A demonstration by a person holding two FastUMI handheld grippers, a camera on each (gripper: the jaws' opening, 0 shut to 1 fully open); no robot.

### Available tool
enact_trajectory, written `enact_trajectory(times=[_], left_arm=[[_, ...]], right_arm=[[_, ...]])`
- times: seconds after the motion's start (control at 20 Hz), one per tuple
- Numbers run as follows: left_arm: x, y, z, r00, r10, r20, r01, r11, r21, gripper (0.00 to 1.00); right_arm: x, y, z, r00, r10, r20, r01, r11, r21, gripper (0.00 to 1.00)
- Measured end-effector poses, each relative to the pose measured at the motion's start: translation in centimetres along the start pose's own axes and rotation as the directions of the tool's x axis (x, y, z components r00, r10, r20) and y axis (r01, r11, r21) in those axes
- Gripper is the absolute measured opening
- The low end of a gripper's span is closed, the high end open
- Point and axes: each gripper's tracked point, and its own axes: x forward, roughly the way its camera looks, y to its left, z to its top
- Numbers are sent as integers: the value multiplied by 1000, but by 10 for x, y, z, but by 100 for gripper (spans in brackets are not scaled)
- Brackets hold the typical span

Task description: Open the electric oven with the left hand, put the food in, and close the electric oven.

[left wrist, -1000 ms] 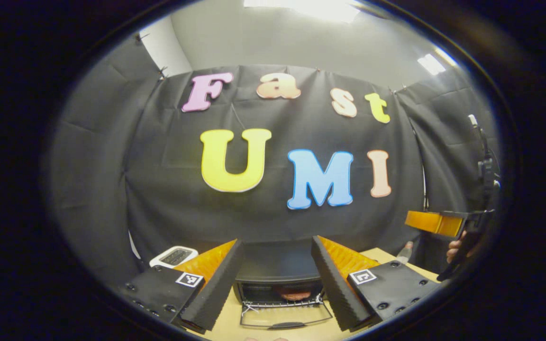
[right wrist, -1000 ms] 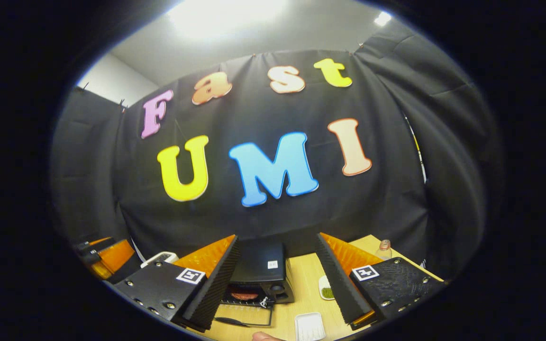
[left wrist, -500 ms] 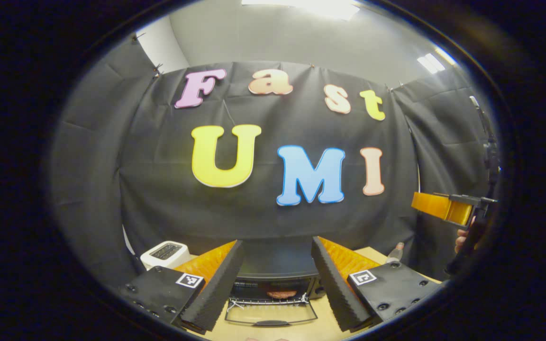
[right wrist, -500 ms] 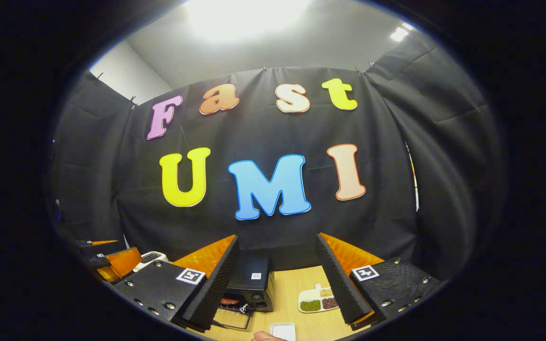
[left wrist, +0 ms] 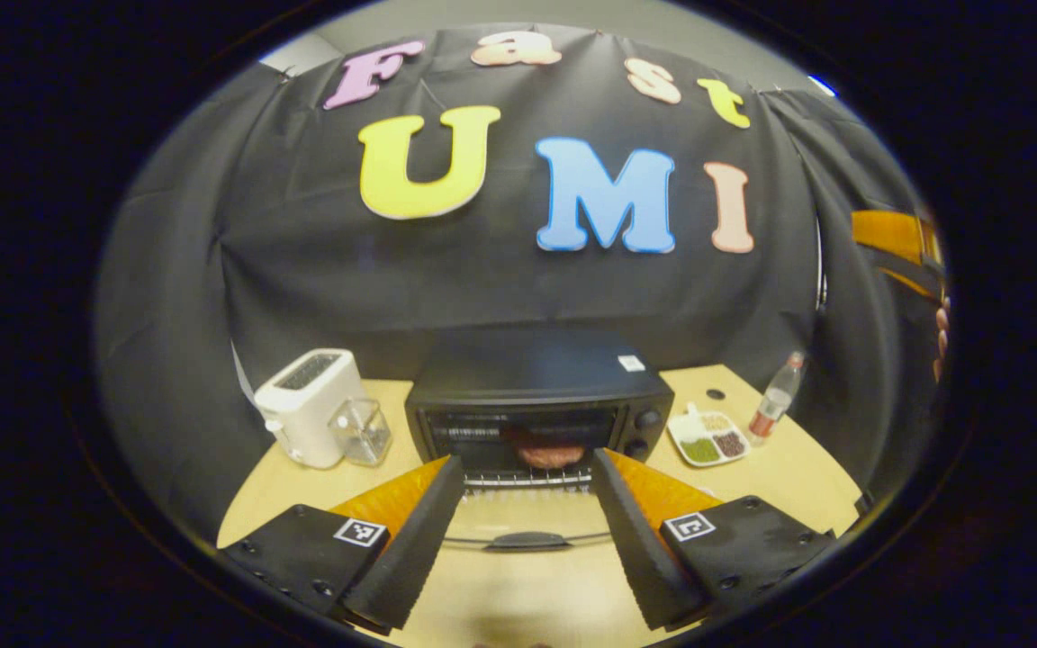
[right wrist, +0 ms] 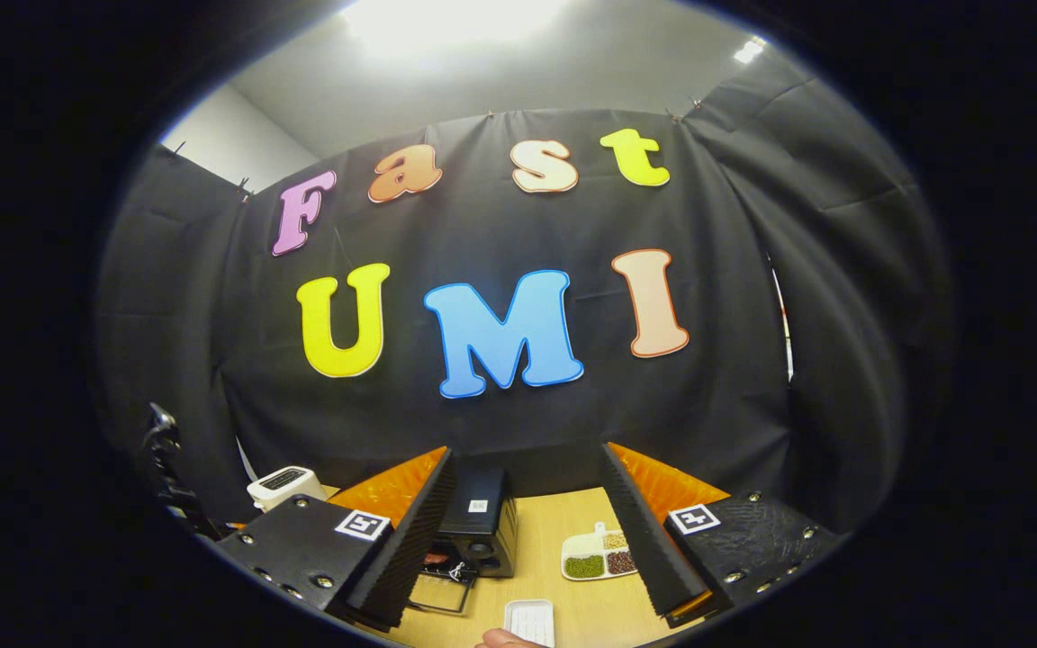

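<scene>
Blown-out ceiling light point(right wrist: 455, 18) glare overhead, strong fisheye bending and soft edges.

black cloth wall point(right wrist: 518, 423) hangs behind a light wood table point(left wrist: 789, 468) – cloth creased, clipped along its top edge. pale ceiling point(right wrist: 572, 72) above, one bright light panel point(right wrist: 446, 18) – glare washes it out.
</scene>
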Motion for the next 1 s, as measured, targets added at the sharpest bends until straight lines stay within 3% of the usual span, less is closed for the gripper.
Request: enact_trajectory(times=[0.2,0.25,0.3,0.55,0.6,0.65,0.75,1.0], left_arm=[[23,0,-80,972,16,-236,-23,999,-28,97],[29,-2,-94,959,18,-284,-26,999,-27,92],[30,-1,-110,942,24,-336,-32,999,-17,100],[40,2,-166,847,25,-530,2,999,49,97],[44,3,-173,828,24,-560,8,998,56,100],[49,3,-178,817,25,-576,8,998,55,93],[54,-2,-187,787,1,-617,17,1000,25,98],[78,-2,-192,752,-19,-659,5,1000,-23,97]], right_arm=[[2,-6,-2,1000,-3,-21,3,1000,21,97],[4,-8,-2,1000,-3,-24,4,1000,23,97],[4,-10,-3,1000,-4,-28,5,1000,20,97],[6,-18,-8,999,-5,-49,5,1000,6,97],[6,-19,-10,999,-3,-54,4,1000,8,97],[6,-20,-10,998,-2,-59,2,1000,9,97],[8,-26,-14,998,-9,-69,9,1000,4,97],[11,-41,-19,995,-39,-87,39,999,1,97]])
